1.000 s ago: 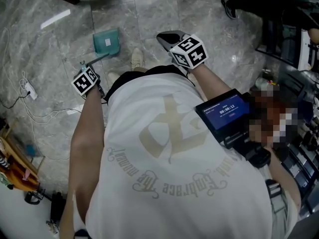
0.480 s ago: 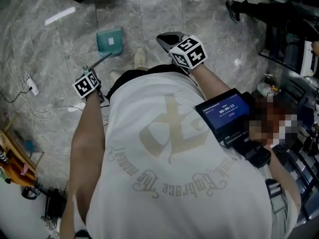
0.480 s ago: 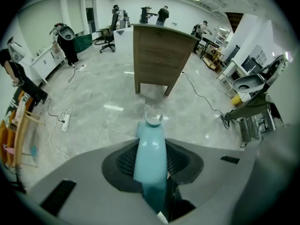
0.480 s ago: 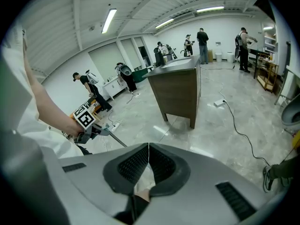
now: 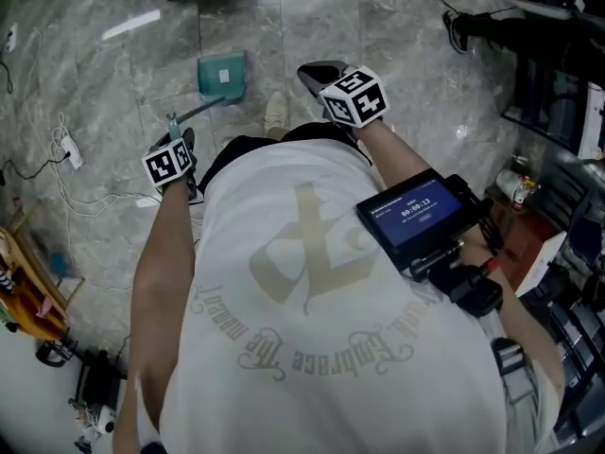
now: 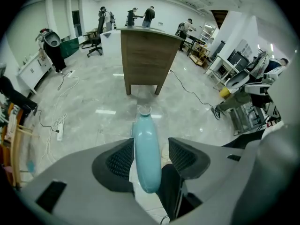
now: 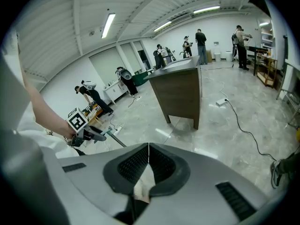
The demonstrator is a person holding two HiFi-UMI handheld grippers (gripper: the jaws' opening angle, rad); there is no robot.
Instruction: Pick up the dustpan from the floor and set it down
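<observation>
The teal dustpan (image 5: 223, 74) lies on the marble floor ahead of the person's feet, its long handle (image 5: 198, 110) slanting back to my left gripper (image 5: 180, 138). In the left gripper view the handle's rounded teal end (image 6: 146, 149) stands between the jaws of the left gripper (image 6: 149, 156). The jaws are opening: the handle leans on the left pad (image 6: 121, 159), with a gap to the right pad. My right gripper (image 5: 318, 72) hovers over the floor beside the person's shoe, pads (image 7: 148, 161) pressed together on nothing. From the right gripper view, the left gripper (image 7: 86, 134) and the handle (image 7: 115, 139) show at the left.
A white power strip (image 5: 68, 146) with trailing cables lies on the floor at the left. Chair bases and equipment (image 5: 529, 26) crowd the upper right. A wooden counter (image 6: 143, 55) stands ahead, with several people far behind it. A screen device (image 5: 416, 218) hangs on the person's back.
The left hand has drawn back a little from the pan, with the handle end still at its jaws. The head view has shifted slightly. The right gripper has kept its place.
</observation>
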